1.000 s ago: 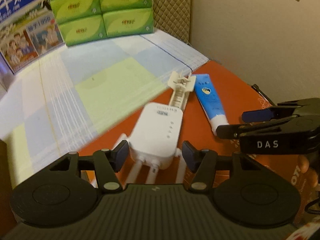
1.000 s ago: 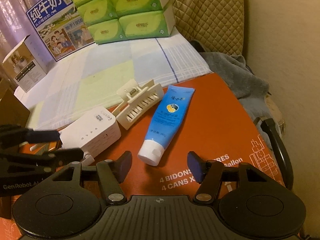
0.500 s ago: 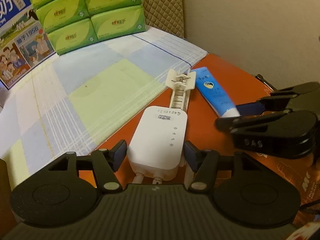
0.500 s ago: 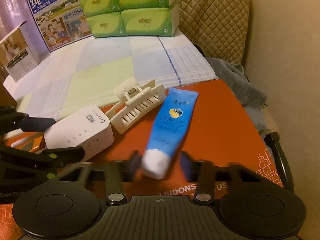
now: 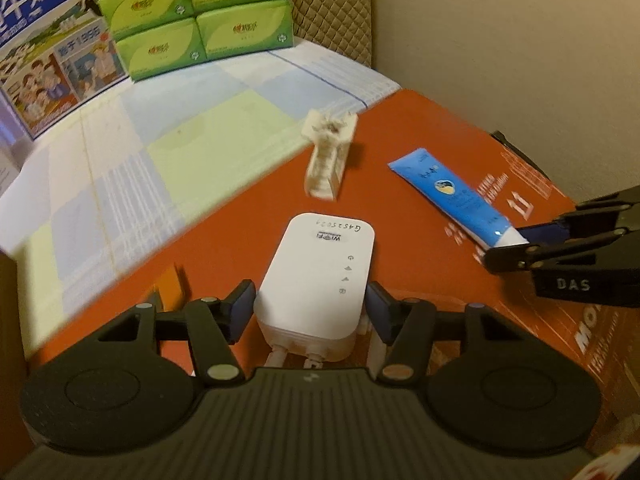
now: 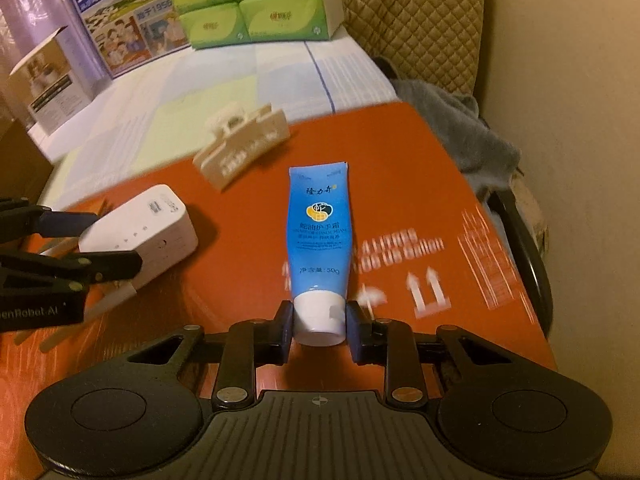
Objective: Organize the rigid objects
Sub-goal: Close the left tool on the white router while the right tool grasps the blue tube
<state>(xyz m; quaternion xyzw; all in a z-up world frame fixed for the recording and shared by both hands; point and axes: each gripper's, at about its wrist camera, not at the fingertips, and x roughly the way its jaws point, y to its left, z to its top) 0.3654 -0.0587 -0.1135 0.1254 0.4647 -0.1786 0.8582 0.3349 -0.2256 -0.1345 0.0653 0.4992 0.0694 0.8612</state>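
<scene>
We are at the grasping step — our right tool (image 6: 319,326) has just been closing and now pinches the white cap of the blue hand cream tube (image 6: 319,236), while our left tool (image 5: 310,306) straddles the white WiFi extender (image 5: 318,280) with pads not visibly pressing — next, a firm squeeze there, then lift both.

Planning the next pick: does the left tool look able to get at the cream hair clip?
Probably not yet: the left tool straddles the white wifi plug, which sits between it and the hair clip.
</scene>
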